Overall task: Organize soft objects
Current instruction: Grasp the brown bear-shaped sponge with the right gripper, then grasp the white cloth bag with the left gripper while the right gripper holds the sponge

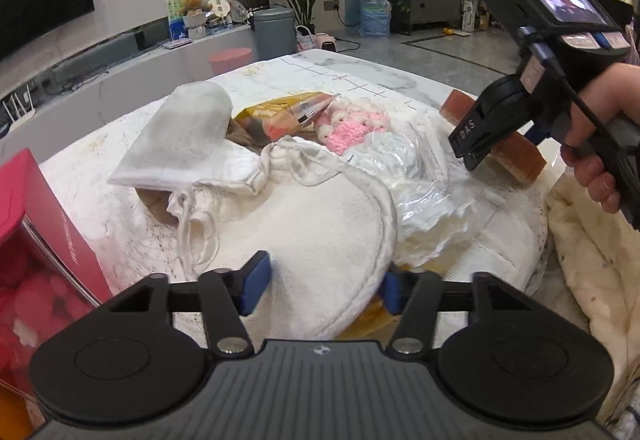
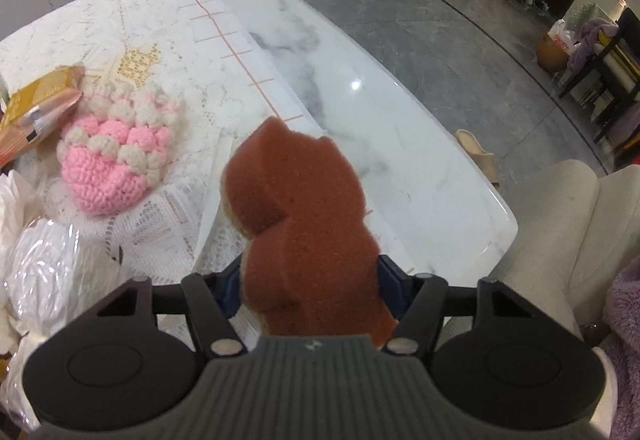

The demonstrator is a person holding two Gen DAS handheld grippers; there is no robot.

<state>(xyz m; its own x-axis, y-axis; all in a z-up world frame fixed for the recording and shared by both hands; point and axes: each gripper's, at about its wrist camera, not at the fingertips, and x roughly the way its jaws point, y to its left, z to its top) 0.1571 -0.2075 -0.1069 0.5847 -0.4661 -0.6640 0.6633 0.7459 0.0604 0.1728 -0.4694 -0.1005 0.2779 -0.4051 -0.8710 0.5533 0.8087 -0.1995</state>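
Note:
My right gripper [image 2: 310,290] is shut on a brown, wavy-edged sponge [image 2: 296,208] that sticks out forward over the marble table [image 2: 360,80]. The left wrist view shows that same right gripper [image 1: 476,156] with a hand on its handle, clamped on the sponge [image 1: 516,160] at the table's right side. My left gripper [image 1: 322,288] has its blue pads against the two sides of a thick white fleece cloth [image 1: 312,232]. Beyond it lie a white drawstring bag [image 1: 188,136], a pink and cream crochet piece [image 1: 352,124] [image 2: 116,152] and a clear plastic bag of white material [image 1: 400,168] [image 2: 48,268].
A yellow-orange snack packet [image 1: 280,112] [image 2: 36,100] lies beside the crochet piece on the lace tablecloth [image 2: 132,16]. A red box [image 1: 36,240] stands at the left edge. A cream quilt [image 1: 592,260] and a pale chair [image 2: 560,240] border the table's right side.

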